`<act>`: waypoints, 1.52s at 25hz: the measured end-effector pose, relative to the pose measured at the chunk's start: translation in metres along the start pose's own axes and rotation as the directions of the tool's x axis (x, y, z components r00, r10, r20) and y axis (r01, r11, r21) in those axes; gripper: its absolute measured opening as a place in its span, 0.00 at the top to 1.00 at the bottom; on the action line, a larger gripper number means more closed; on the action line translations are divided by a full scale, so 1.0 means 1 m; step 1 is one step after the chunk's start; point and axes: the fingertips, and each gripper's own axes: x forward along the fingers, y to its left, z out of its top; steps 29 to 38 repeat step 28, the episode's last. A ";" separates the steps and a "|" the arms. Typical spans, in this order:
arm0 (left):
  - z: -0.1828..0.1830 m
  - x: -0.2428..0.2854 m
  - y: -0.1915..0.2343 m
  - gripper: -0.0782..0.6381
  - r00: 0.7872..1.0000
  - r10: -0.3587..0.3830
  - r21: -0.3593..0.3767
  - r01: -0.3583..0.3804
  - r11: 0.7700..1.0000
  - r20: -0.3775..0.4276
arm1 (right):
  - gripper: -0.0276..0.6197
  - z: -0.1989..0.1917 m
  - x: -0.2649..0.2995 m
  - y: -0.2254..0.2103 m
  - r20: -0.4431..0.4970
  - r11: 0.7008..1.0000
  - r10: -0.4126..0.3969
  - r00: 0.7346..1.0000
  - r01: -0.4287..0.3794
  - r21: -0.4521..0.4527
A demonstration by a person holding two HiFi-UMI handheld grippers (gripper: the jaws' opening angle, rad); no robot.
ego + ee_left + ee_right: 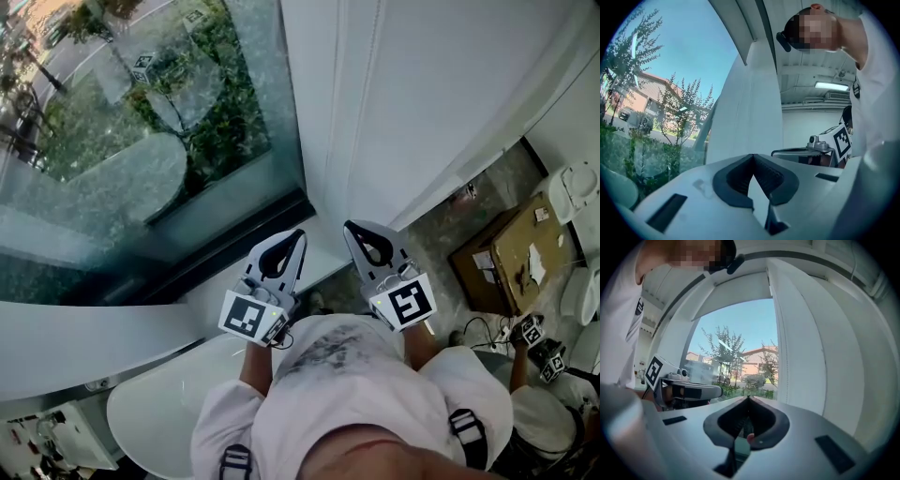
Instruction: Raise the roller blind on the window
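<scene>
The window fills the upper left of the head view, its glass bare down to the dark sill. In the right gripper view the white roller blind covers only the top of the window, with trees and houses showing below it. My left gripper and right gripper are side by side at chest height, pointing at the white wall strip beside the glass. Both have their jaw tips touching. I see no cord or chain between either pair. The right gripper shows only a small pinkish spot deep in its gap.
A cardboard box lies on the floor at right, with white fixtures beyond it. A second pair of marker cubes sits by cables near the box. A white rounded tabletop is below the window at lower left.
</scene>
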 end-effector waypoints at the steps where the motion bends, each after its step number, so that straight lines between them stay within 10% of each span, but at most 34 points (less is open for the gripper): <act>1: -0.002 0.000 -0.002 0.88 1.000 0.001 -0.004 -0.001 1.000 -0.005 | 0.86 -0.006 -0.001 0.001 -0.011 1.000 0.012 1.000 -0.012 0.021; 38: -0.012 0.002 0.006 0.88 0.998 0.045 -0.009 -0.045 0.999 -0.037 | 0.86 -0.019 0.009 0.007 -0.035 0.997 0.070 0.997 -0.068 0.034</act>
